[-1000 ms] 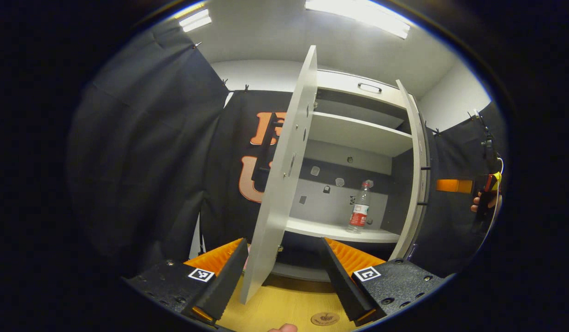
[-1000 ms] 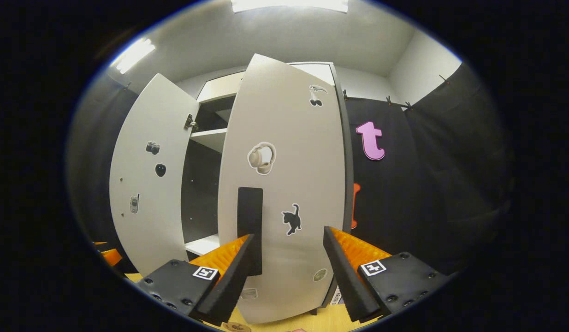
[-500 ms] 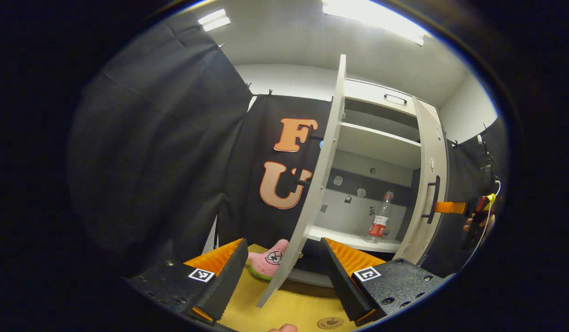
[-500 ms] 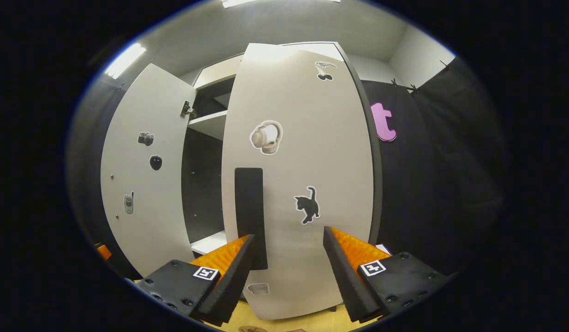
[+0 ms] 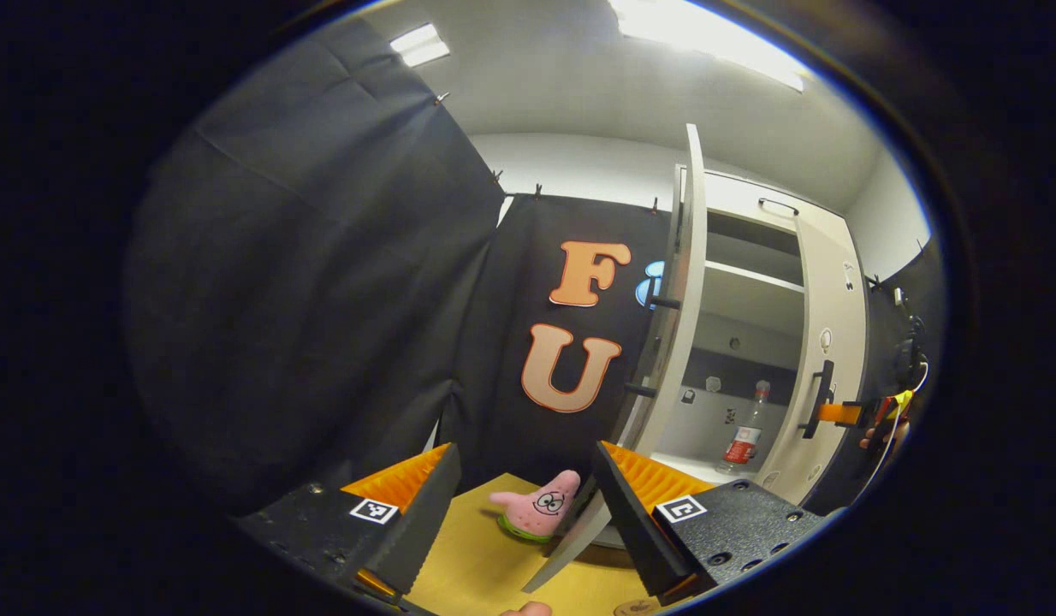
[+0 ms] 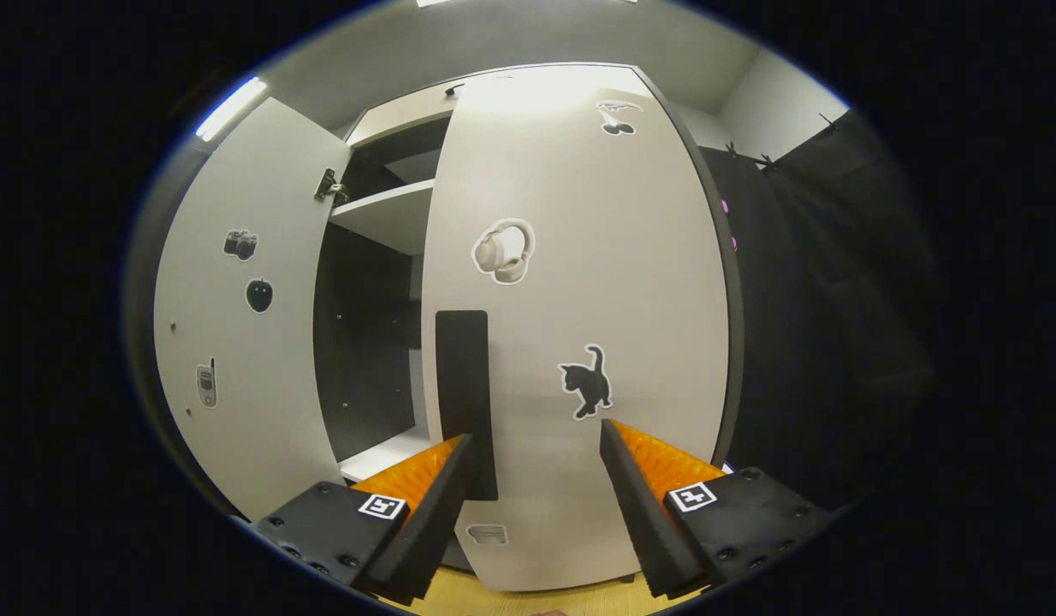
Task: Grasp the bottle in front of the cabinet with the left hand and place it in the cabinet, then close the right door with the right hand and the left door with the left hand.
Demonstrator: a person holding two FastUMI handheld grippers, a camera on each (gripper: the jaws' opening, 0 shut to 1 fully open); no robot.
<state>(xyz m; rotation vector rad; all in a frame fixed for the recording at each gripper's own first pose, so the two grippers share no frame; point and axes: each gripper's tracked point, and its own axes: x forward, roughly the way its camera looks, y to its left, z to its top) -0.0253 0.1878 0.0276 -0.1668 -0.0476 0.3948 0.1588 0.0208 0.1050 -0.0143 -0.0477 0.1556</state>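
The clear bottle (image 5: 742,429) with a red label stands upright on the cabinet's lower shelf (image 5: 691,466). The left door (image 5: 675,342) is open and I see it edge-on, just beyond my open left gripper (image 5: 528,513). Nothing is between the left gripper's fingers. The right door (image 6: 579,299) is swung most of the way in. My open right gripper (image 6: 532,462) is up against its face, with its left finger by the black handle (image 6: 464,402). In the left gripper view the right gripper (image 5: 845,414) and its hand sit at that door's handle (image 5: 823,398).
A pink star plush (image 5: 536,512) lies on the yellow table (image 5: 485,556) left of the cabinet, near the left door's lower corner. Stickers dot both doors. The upper shelf (image 6: 382,214) shows through the gap between the doors.
The right door has swung further shut with the right gripper against it. The left gripper has moved left around the open left door, bringing the plush into sight.
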